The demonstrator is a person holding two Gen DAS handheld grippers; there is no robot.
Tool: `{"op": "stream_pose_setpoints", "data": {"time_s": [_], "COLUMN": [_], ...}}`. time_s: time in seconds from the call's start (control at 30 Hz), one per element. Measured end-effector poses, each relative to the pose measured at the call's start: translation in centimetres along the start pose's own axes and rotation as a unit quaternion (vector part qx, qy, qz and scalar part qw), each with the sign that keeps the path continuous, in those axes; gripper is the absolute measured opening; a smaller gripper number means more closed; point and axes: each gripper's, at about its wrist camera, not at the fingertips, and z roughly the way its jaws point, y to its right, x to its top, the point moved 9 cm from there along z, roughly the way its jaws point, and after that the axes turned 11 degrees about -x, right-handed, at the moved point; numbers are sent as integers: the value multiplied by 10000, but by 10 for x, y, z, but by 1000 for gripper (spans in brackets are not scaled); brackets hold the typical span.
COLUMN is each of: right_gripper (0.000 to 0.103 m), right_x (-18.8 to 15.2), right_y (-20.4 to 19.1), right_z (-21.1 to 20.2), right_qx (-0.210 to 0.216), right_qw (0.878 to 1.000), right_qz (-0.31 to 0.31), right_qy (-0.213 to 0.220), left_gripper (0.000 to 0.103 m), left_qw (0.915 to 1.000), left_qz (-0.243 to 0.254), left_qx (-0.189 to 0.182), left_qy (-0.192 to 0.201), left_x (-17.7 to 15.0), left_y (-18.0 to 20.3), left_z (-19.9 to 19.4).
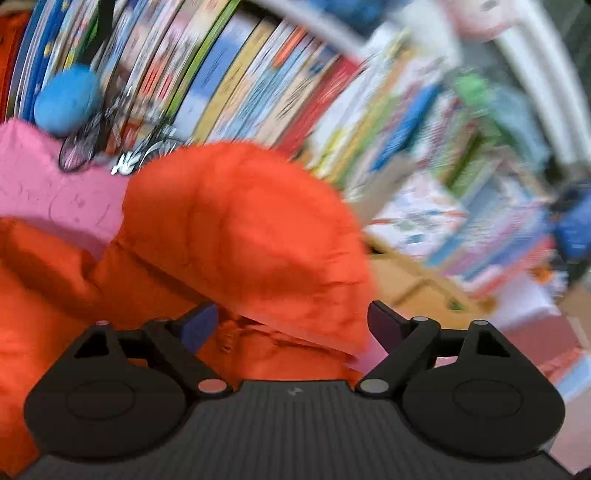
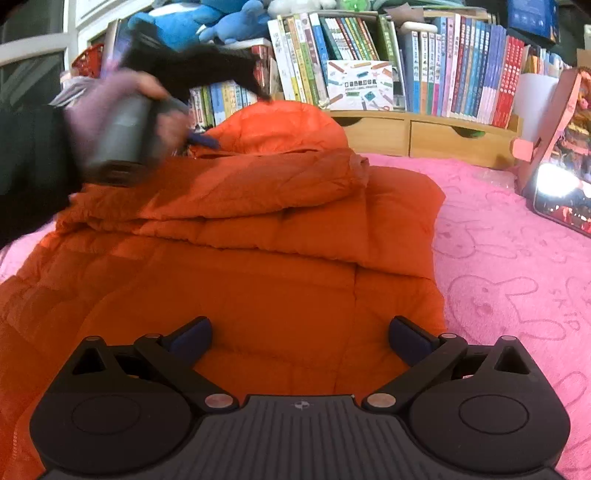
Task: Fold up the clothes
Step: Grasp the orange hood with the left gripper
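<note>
Orange jacket (image 2: 258, 280) lies spread on a pink blanket (image 2: 517, 266), its hood (image 2: 280, 125) at the far end towards the bookshelf (image 2: 424, 66). 1 sleeve (image 2: 229, 192) is folded across the body.

Right hand-held gripper (image 2: 301, 339): jaws wide apart, nothing between the pads, hovering over the jacket's near part, no contact visible.

Left hand-held gripper (image 1: 291, 325): jaws apart, not clamped on anything; hood (image 1: 243, 229) fabric bulges just past and between the fingertips, contact unclear. Left view is heavily motion-blurred. In the right view the left hand-held gripper (image 2: 201, 140) shows blurred at upper left, held in a person's hand (image 2: 110, 110), fingers aimed at the hood's base.

Books fill the bookshelf; blue plush toys (image 2: 207, 22) sit on top. A pink box (image 2: 554, 147) stands at the blanket's right edge.
</note>
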Motion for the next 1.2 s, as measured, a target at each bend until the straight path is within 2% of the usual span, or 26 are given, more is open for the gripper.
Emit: {"op": "stream_pose_setpoints", "data": {"time_s": [0.1,0.13,0.17,0.2,0.23,0.27,0.3,0.37,0.47,0.53,0.67,0.87,0.93,1.07,1.2], "right_gripper": [103,103,103,103,103,103,103,103,103,103,103,103,103,103,103], "right_x": [1,1,1,1,1,1,0,0,0,0,0,-1,-1,0,3], "right_y": [2,2,2,2,2,2,2,3,3,3,2,1,0,2,6], "right_z": [0,0,0,0,0,0,0,0,1,1,1,3,3,3,-3], "right_qx": [66,82,99,115,122,128,136,151,156,152,134,74,66,97,271], "right_qw": [9999,9999,9999,9999,9998,9998,9998,9997,9997,9997,9997,9999,9999,9998,9990], "right_qz": [80,94,108,122,131,139,151,175,192,189,176,119,116,155,319], "right_qy": [-9,-16,-23,-31,-34,-36,-38,-41,-47,-51,-57,-68,-67,-50,141], "left_gripper": [84,84,77,66,31,7,3,4,4,4,4,4,4,4,5], "left_qw": [9987,9980,9970,9958,9952,9951,9947,9933,9920,9886,9775,9577,9585,9675,9719], "left_qz": [-452,-553,-653,-749,-784,-814,-844,-894,-614,-641,-409,-94,182,979,1571], "left_qx": [242,317,392,465,493,378,264,32,-428,-838,-1702,-2517,-2499,-1944,-1269], "left_qy": [-45,46,137,229,322,425,529,737,1012,1074,1173,1392,1363,1288,1208], "left_x": [-6,-4,-2,0,4,7,10,17,27,30,29,22,9,-31,-63], "left_y": [-20,-23,-27,-31,-32,-30,-29,-25,-8,6,35,55,57,40,14], "left_z": [23,27,31,35,36,32,29,22,-3,-24,-80,-168,-186,-212,-219]}}
